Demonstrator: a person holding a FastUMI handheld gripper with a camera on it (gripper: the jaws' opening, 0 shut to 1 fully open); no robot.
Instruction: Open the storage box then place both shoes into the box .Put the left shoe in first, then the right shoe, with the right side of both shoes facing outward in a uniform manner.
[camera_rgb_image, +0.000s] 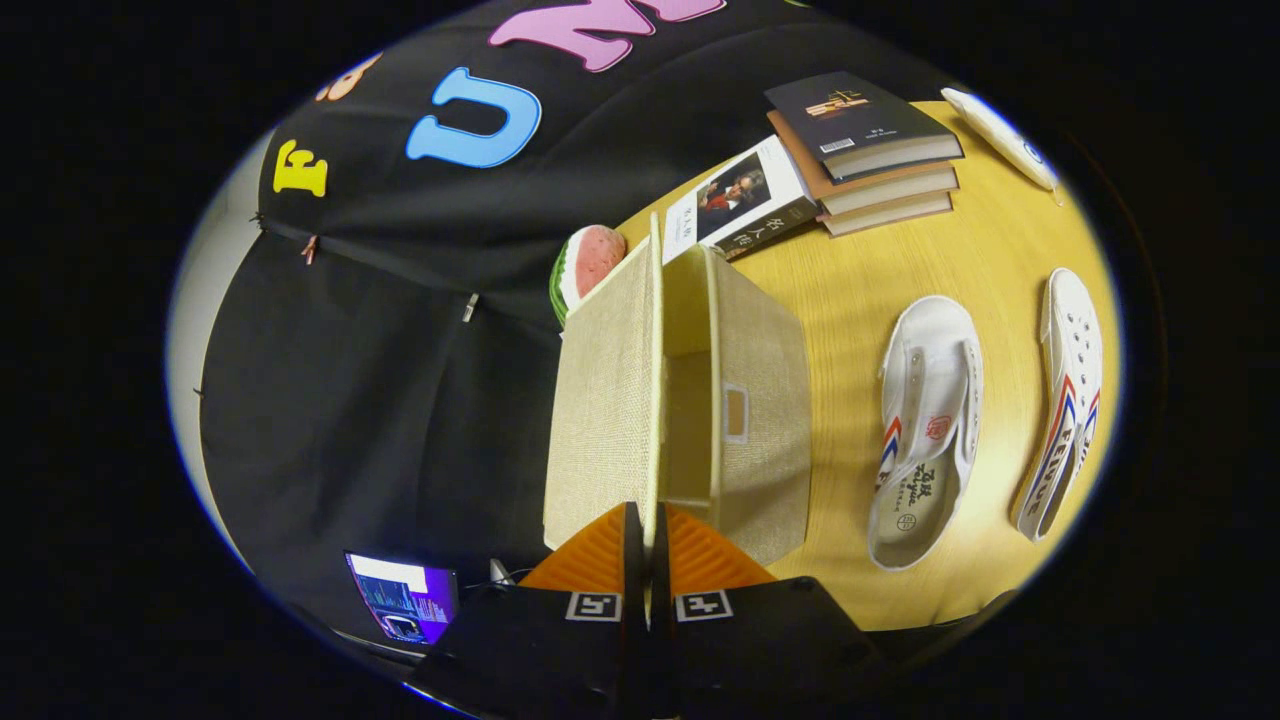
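My view is rolled on its side. A beige fabric storage box (745, 400) stands on the yellow wooden table (860, 280), its lid (605, 410) swung up on edge. My gripper (645, 530) is shut on the lid's near edge, both fingers pressing on it. Beyond the box on the table lie two white canvas shoes with red and blue stripes: one (925, 430) shows its insole, the other (1065, 400) lies on its side further off.
A stack of books (865, 150) and a single book (735, 205) lie at the far end of the table. A watermelon-slice toy (590, 262) sits behind the box. A white object (1000, 135) rests beyond the books. A lit screen (405, 600) shows off the table.
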